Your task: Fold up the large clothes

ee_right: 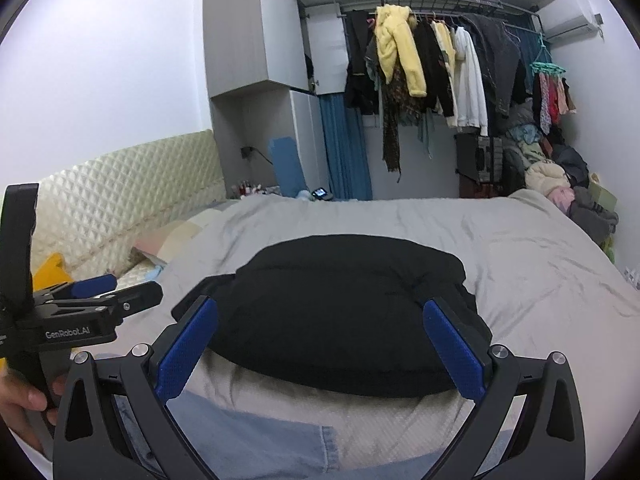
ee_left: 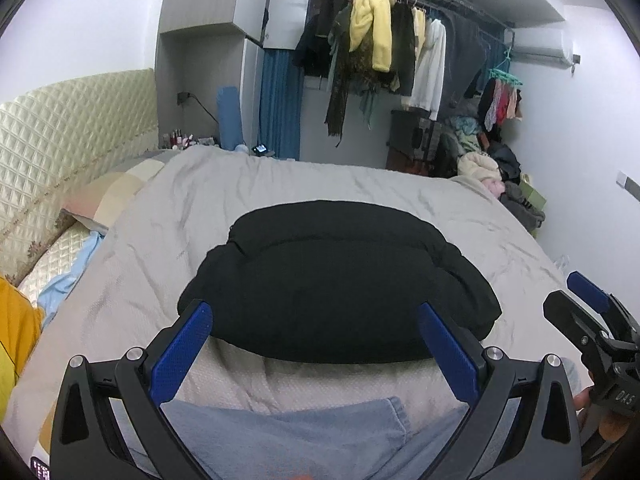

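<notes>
black garment [ee_left: 336, 280] lies folded in a thick bundle mid grey bedspread [ee_left: 168, 240]. left gripper [ee_left: 316, 344] wide open, empty, just short of its near edge. right gripper [ee_right: 320, 340] same, wide open, empty. light-blue denim [ee_left: 304, 436] underneath both.

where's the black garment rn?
Folded black garment lies centre in both wrist views on the grey bedspread, just beyond the open left gripper and right gripper, nearer the bed's front edge.
</notes>
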